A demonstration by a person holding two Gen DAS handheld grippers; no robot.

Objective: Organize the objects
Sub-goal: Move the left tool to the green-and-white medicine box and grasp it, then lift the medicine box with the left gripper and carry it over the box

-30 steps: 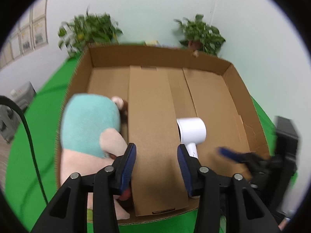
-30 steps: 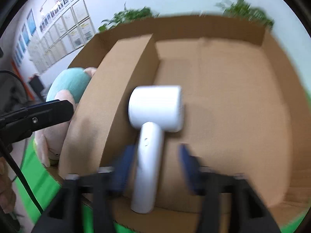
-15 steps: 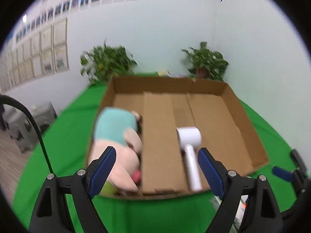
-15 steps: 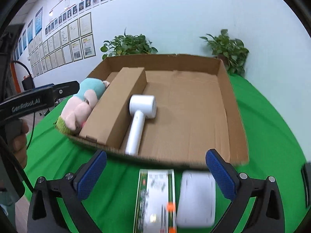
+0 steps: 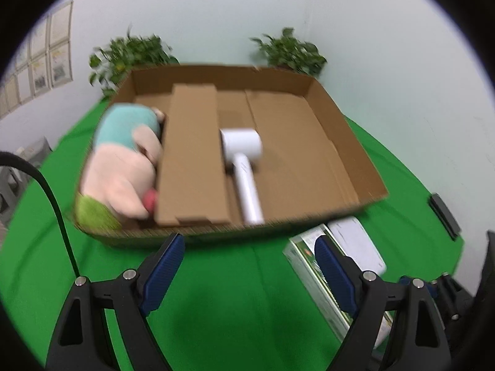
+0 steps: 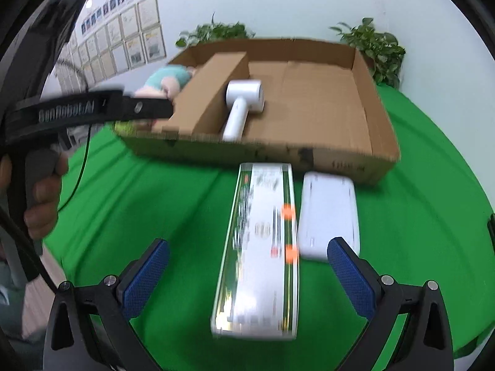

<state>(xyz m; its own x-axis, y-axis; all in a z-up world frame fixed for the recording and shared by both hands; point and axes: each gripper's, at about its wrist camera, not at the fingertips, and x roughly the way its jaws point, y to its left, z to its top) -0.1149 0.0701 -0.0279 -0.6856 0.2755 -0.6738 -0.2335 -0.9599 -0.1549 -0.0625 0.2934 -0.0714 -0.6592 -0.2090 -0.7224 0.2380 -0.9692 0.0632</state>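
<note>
Long printed box (image 6: 263,247): lies on the green cloth between my right gripper's (image 6: 247,275) spread fingers.
Left gripper (image 5: 247,269): I hold it wide apart, empty, before the cardboard tray (image 5: 355,142).

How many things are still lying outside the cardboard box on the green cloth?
2 near the box: a long printed carton lying in front of the cardboard box, and a flat white pack beside it on the right. More may lie outside the views.

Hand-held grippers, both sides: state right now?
Left hand-held gripper: open, holding nothing.
Right hand-held gripper: open, empty, long printed box lying between its fingers.
</note>
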